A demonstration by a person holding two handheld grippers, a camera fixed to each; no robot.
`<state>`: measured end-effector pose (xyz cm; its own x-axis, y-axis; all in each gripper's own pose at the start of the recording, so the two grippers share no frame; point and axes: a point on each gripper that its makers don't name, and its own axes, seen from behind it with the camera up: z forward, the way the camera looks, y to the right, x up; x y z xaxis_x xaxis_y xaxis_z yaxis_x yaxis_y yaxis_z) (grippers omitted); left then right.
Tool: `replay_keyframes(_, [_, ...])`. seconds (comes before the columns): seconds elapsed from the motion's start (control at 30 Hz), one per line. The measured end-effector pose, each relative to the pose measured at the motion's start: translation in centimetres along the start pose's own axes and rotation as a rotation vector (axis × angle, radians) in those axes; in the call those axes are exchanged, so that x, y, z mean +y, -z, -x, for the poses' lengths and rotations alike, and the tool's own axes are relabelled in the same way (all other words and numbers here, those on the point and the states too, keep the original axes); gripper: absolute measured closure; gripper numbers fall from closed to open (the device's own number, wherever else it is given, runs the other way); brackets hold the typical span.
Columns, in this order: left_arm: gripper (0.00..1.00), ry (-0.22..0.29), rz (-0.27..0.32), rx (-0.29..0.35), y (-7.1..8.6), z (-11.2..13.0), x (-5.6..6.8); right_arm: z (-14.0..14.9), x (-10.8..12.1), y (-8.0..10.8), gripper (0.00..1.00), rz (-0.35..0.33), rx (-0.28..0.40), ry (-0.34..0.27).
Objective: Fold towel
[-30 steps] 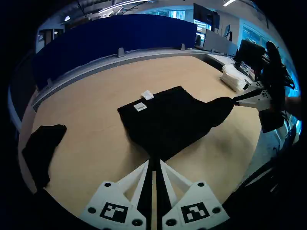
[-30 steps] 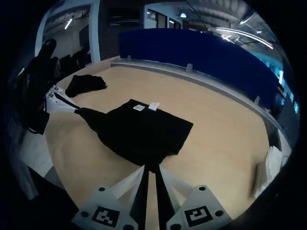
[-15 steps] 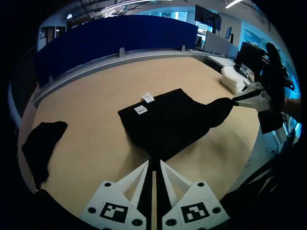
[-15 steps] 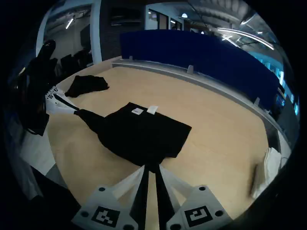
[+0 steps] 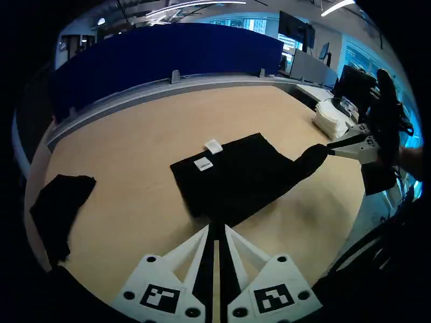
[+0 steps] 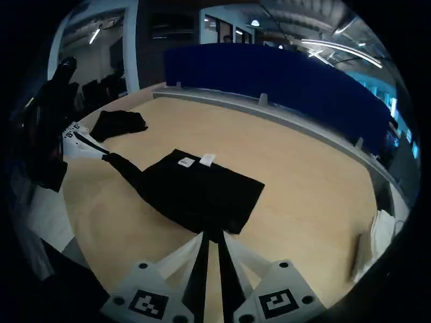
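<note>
Holding: black fabric towel (image 5: 242, 175), pinched at two corners, one per claw.
Left claw: white two-finger left gripper (image 5: 217, 223), fingers pressed together on the nearest towel corner in the left gripper view.
Right claw: white two-finger right gripper (image 6: 211, 232), fingers likewise clamped on the towel corner nearest it in the right gripper view; seen farther off in the left gripper view, with the towel corner drawn into a point at its tips.
Towel position: mid-table on the pale wooden tabletop (image 5: 134, 134), main body lying flat, both pinched corners pulled out toward the near table edge.
Labels: two small white tags (image 5: 203, 164) side by side at the towel's far edge.
Elsewhere on table: crumpled black cloth (image 5: 59, 210) well apart, at the left of the left gripper view; stack of folded white towels (image 5: 329, 116) near the far right edge.
Backdrop: long blue partition panel (image 5: 161, 51) behind the curved table edge.
</note>
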<state>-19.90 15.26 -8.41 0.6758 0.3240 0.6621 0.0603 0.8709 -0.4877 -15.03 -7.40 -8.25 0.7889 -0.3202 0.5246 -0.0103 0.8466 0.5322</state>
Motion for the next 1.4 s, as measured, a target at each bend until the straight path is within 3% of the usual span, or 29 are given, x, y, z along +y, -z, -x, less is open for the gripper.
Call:
replay_keyframes(0.77, [0.94, -0.004, -0.021, -0.001, -6.4, -4.4, -4.1, -3.2, 5.3, -7.4, 0.88, 0.042, -0.018, -0.017])
replay_keyframes(1.4, [0.94, 0.002, -0.010, -0.017, -11.9, -3.8, -5.4, -1.5, 7.0, -12.0, 0.89, 0.066, -0.075, -0.081])
